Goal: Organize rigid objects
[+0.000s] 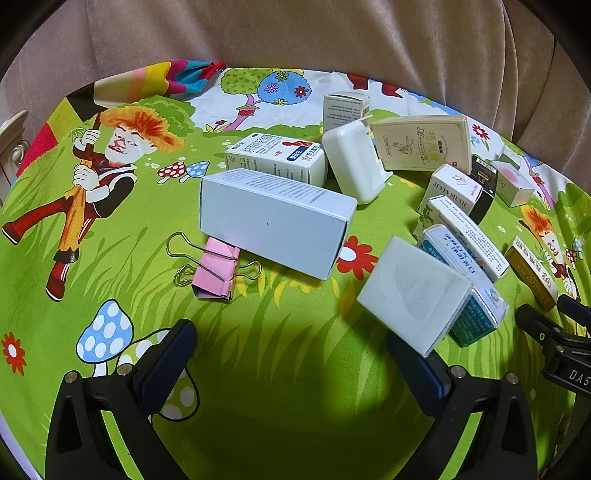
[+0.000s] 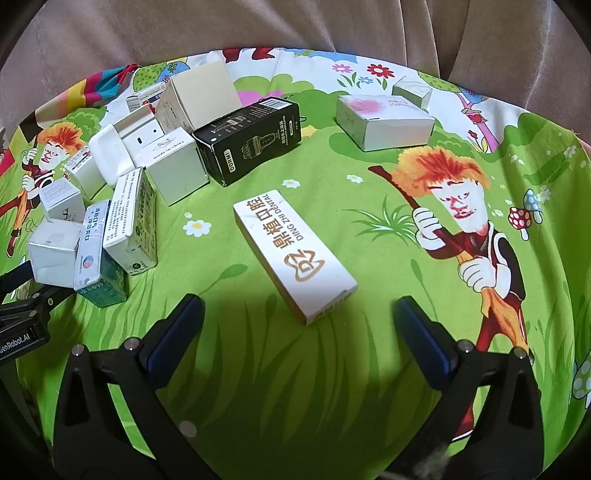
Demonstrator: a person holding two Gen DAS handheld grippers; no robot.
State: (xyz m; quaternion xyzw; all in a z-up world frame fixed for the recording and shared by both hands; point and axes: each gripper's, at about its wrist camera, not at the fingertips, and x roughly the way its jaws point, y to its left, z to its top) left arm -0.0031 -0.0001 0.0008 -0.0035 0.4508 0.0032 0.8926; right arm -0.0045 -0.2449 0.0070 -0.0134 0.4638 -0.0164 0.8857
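Many small cardboard boxes lie on a green cartoon cloth. In the left wrist view my left gripper point(image 1: 291, 354) is open and empty; a long white box point(image 1: 273, 221) lies ahead, resting partly on a pink binder clip point(image 1: 216, 273), and a small white box point(image 1: 413, 299) sits just by the right fingertip, leaning on a teal box point(image 1: 476, 321). In the right wrist view my right gripper point(image 2: 299, 325) is open and empty, with a white "Ding Zhi Dental" box point(image 2: 295, 254) lying flat just ahead between the fingers. A black box point(image 2: 251, 140) lies behind it.
A cluster of boxes fills the left of the right wrist view, among them a white charger-like case point(image 2: 114, 151). A white box with a pink mark point(image 2: 384, 120) lies at the back right. The other gripper point(image 2: 22, 317) shows at the left edge. Beige fabric point(image 1: 295, 33) backs the cloth.
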